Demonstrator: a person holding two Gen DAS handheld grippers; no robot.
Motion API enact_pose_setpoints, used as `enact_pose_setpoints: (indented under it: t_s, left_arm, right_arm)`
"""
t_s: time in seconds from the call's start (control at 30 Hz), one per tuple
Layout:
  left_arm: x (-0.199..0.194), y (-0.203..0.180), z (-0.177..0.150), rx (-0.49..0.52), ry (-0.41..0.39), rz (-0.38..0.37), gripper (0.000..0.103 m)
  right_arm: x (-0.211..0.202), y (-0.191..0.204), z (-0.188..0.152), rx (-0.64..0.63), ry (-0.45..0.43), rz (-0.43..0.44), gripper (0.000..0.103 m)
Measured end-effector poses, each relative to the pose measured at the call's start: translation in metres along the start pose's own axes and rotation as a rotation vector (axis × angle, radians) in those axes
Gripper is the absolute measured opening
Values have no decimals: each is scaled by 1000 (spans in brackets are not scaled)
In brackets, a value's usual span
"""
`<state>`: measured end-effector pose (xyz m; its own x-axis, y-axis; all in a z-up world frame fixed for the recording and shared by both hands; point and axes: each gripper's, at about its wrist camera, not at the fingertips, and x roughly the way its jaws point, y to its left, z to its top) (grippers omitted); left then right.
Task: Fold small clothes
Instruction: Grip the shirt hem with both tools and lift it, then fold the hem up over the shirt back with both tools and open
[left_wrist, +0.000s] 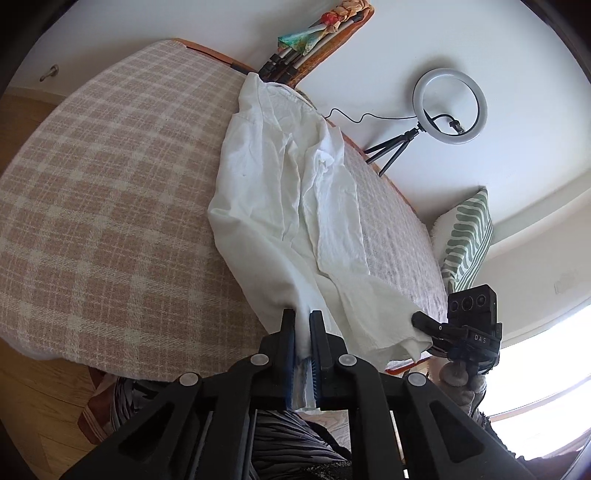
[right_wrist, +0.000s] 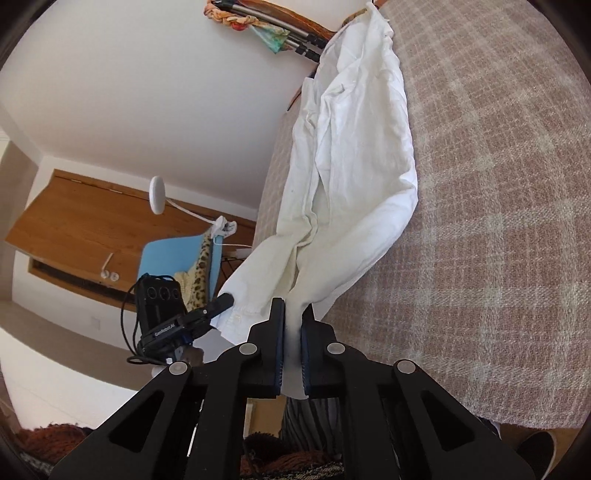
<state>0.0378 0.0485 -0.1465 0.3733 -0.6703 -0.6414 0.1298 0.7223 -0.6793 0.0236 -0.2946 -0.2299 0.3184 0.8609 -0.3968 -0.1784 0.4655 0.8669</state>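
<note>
A white shirt (left_wrist: 288, 192) lies stretched lengthways over a table with a pink-and-cream checked cloth (left_wrist: 103, 192). My left gripper (left_wrist: 303, 321) is shut on the shirt's near hem, with white fabric pinched between its pads. My right gripper (left_wrist: 421, 321) shows in the left wrist view clamped on the other near corner. In the right wrist view the shirt (right_wrist: 354, 155) runs away from my right gripper (right_wrist: 293, 310), which is shut on the fabric. My left gripper (right_wrist: 225, 301) grips the hem to its left. The near end is lifted off the checked cloth (right_wrist: 498, 221).
A ring light on a small tripod (left_wrist: 448, 107) stands beyond the table's far edge. A green striped cushion (left_wrist: 469, 236) lies at the right. Tripod legs and coloured cloth (left_wrist: 314, 40) sit behind the shirt's far end. A blue chair (right_wrist: 177, 258) stands left of the table.
</note>
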Motion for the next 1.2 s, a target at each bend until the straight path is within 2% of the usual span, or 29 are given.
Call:
enact_pose_setpoints:
  t_s: [0.13, 0.37, 0.77, 0.8, 0.83, 0.87, 0.9, 0.93, 0.97, 1.0, 1.07, 1.2]
  left_arm:
    - [3, -8, 26, 19, -27, -5, 4]
    - [19, -14, 74, 45, -81, 33, 5]
    - [60, -2, 118, 26, -90, 114, 6]
    - [61, 0, 121, 20, -94, 122, 14]
    - [61, 1, 124, 16, -98, 129, 30]
    - [60, 2, 127, 13, -110, 143, 39]
    - [57, 3, 130, 12, -132, 155, 51]
    - [52, 4, 134, 15, -158, 164, 57]
    - [47, 4, 136, 22, -179, 166, 57]
    - [42, 6, 139, 23, -197, 167, 57]
    - [33, 11, 141, 18, -221, 144, 58]
    - [27, 23, 134, 33, -236, 145, 59]
  right_arm:
    - [-6, 8, 21, -11, -40, 1, 6]
    - [-3, 11, 65, -9, -99, -60, 6]
    - [21, -9, 123, 29, -73, -193, 7]
    - [23, -11, 127, 36, -72, -198, 10]
    - [23, -12, 130, 47, -70, -213, 11]
    - [24, -15, 135, 64, -62, -221, 15]
    - [23, -17, 140, 77, -58, -213, 25]
    - [20, -17, 143, 77, -72, -207, 31]
    - [16, -15, 147, 68, -90, -209, 42]
    - [11, -12, 149, 53, -109, -208, 46]
    - [3, -7, 153, 24, -136, -197, 46]
    - [-6, 0, 144, -54, -141, -253, 46]
